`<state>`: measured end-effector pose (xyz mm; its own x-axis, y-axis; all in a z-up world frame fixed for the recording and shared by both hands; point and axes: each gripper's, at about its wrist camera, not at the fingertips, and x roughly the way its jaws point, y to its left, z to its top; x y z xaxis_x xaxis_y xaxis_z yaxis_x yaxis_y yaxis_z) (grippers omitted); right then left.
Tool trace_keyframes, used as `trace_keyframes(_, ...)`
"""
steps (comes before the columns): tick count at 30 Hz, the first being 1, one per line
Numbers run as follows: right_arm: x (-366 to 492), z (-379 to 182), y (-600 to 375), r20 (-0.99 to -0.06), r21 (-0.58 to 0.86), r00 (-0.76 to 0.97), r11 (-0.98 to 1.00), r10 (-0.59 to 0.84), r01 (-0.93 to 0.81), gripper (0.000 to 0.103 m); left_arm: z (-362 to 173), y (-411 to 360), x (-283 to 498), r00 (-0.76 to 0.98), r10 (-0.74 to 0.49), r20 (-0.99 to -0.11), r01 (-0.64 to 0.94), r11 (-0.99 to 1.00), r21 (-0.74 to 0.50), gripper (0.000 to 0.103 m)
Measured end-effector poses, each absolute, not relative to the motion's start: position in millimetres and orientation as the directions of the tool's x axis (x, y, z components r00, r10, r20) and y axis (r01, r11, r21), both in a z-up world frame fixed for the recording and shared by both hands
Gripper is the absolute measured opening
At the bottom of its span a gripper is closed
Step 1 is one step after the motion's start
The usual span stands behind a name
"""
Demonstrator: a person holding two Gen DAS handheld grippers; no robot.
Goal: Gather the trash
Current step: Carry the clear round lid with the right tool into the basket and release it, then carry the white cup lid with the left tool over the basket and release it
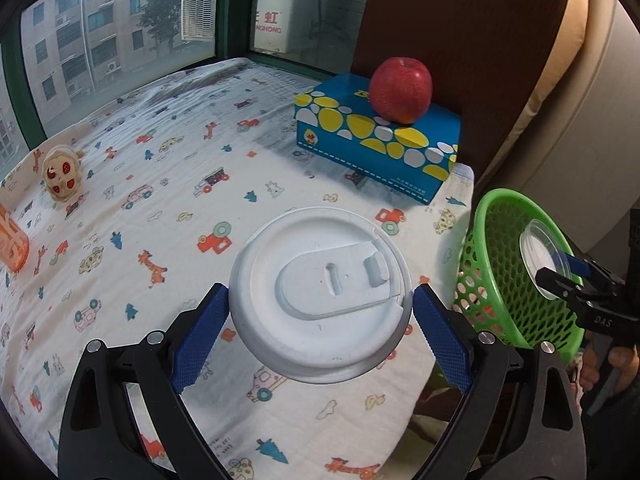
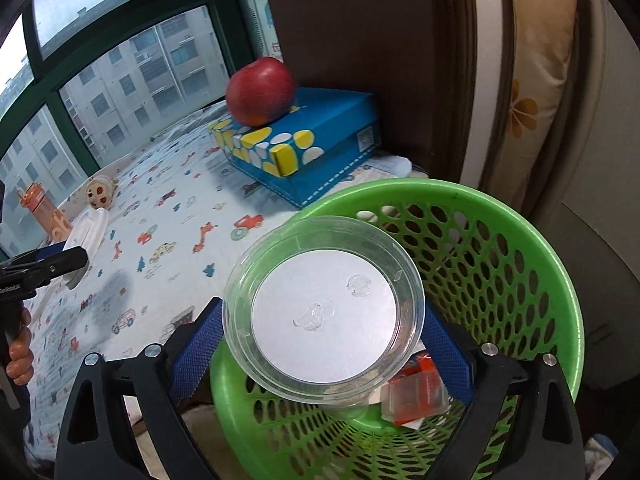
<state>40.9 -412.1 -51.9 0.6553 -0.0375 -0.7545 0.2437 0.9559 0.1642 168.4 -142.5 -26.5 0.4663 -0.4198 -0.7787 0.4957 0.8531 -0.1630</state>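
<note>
Left wrist view shows the left claw [image 1: 320,312] clamped on a white cup lid [image 1: 320,296] above the patterned tabletop [image 1: 160,160], while the right claw [image 2: 322,320] grips a clear lid [image 2: 324,308] over the green basket [image 2: 500,248] (wrappers inside).

Green-framed window [image 1: 224,12] — dark wood panel [image 1: 460,32]
</note>
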Motion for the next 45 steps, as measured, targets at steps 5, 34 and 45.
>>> trace_keyframes(5, 38.7, -60.5, -443.5, -0.766, 0.164, 0.64, 0.94, -0.07, 0.3, 0.091, -23.5, -169.4, 159.0, 0.449, -0.434, -0.781, 0.53, 0.833, -0.158, 0.091)
trace_keyframes(34, -33.8, -24.2, -483.6, -0.686, 0.212, 0.711, 0.893, -0.153, 0.396, 0.093, -35.2, -301.8, 109.9, 0.312, -0.499, -0.808, 0.717, 0.682, -0.144, 0.091)
trace_keyframes(45, -60.0, -24.9, -494.0, -0.678, 0.236, 0.715, 0.87, -0.171, 0.432, 0.093, -43.6, -327.8, 95.4, 0.247, -0.53, -0.812, 0.744, 0.641, -0.192, 0.092)
